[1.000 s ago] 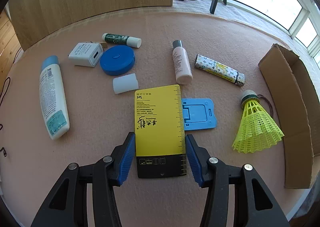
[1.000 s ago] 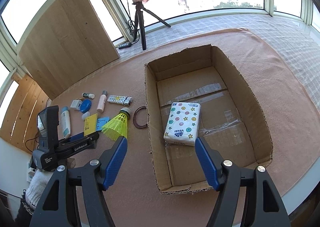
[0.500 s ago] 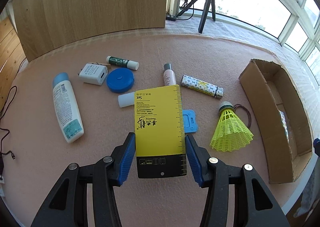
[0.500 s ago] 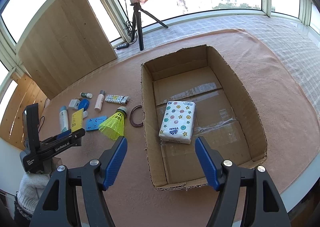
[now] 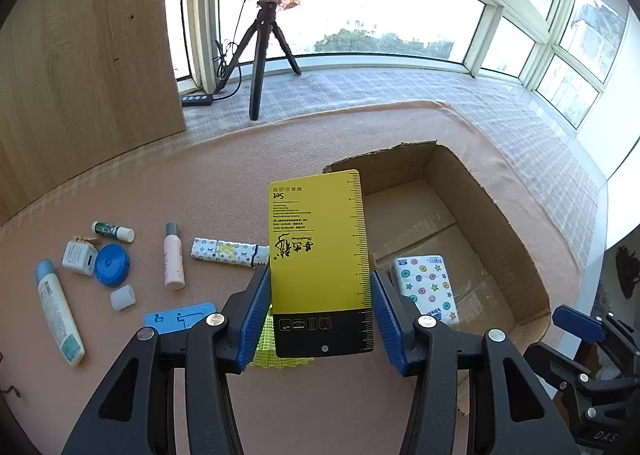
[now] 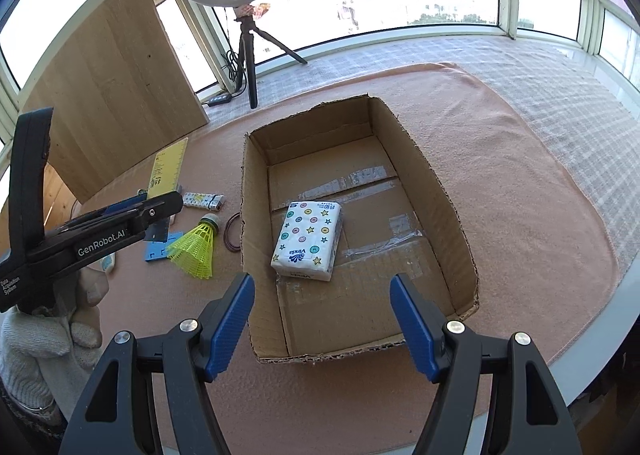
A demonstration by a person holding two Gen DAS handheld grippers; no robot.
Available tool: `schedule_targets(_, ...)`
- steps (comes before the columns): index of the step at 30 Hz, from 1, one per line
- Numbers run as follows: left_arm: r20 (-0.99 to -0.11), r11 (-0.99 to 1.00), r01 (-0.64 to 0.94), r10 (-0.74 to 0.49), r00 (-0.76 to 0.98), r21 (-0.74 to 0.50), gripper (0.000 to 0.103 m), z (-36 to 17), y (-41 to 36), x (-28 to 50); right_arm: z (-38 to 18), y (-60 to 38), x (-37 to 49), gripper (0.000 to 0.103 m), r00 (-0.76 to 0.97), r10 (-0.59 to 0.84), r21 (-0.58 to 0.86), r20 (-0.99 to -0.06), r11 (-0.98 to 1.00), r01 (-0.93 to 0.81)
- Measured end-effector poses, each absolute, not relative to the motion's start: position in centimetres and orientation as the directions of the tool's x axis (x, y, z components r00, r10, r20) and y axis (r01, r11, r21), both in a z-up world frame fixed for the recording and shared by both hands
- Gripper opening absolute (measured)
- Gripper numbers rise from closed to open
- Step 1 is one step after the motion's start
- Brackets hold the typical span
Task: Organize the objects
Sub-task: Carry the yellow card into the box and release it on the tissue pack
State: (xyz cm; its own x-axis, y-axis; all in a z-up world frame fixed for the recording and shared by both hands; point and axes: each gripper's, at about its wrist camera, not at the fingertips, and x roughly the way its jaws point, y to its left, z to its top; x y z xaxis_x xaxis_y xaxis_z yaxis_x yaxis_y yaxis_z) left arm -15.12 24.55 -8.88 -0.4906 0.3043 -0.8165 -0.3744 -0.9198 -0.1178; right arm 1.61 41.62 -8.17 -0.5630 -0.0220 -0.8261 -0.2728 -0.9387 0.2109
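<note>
Raised since earlier: left hand-held gripper | clamps yellow card

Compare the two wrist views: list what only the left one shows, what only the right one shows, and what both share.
Left wrist only: the white bottle, blue round case and white adapter. Right wrist only: the gloved hand, the brown ring beside the cardboard box, and the open right gripper. Both: the box, tissue pack, yellow card clamped in the left gripper, and shuttlecock.
</note>
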Motion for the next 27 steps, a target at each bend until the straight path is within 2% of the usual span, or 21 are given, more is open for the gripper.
schedule_targets(10, -0.826, -0.88, -0.457, 0.35, -0.442, -0.128, 0.053, -9.4, 33.2, -16.8, -8.4, 44.4, 3.1, 0.067, -0.556, 0.018, 0.199, -0.831, -0.924, -0.327)
schedule_targets(18, -0.828, -0.864, -0.481, 0.378, -0.415, -0.153, 0.054, -9.9, 35.7, -17.5, -8.8, 45.9, 3.6, 0.067, -0.547, 0.034, 0.197, -0.836, -0.912, -0.359)
schedule_targets(19, -0.831, -0.857, -0.49, 0.385, -0.401, -0.16, 0.061, -10.0, 36.0, -17.6, -8.8, 46.0, 3.6, 0.067, -0.547, 0.034, 0.198, -0.837, -0.912, -0.359)
schedule_targets(20, -0.84, -0.853, -0.496, 0.382, -0.386, -0.16, 0.08, -10.1, 36.3, -17.6, -8.9, 46.0, 3.6, 0.067, -0.546, 0.031, 0.2, -0.837, -0.911, -0.359)
schedule_targets(21, -0.841, -0.856, -0.494, 0.377, -0.389, -0.155, 0.085, -10.1, 36.5, -17.6, -8.9, 46.1, 3.6, 0.067, -0.546, 0.028, 0.203, -0.838, -0.911, -0.359)
schedule_targets(27, -0.831, -0.866, -0.473, 0.379, -0.407, -0.163, 0.086, -9.8, 35.5, -17.4, -9.0, 45.7, 3.4, 0.067, -0.547, 0.016, 0.209, -0.837, -0.915, -0.346)
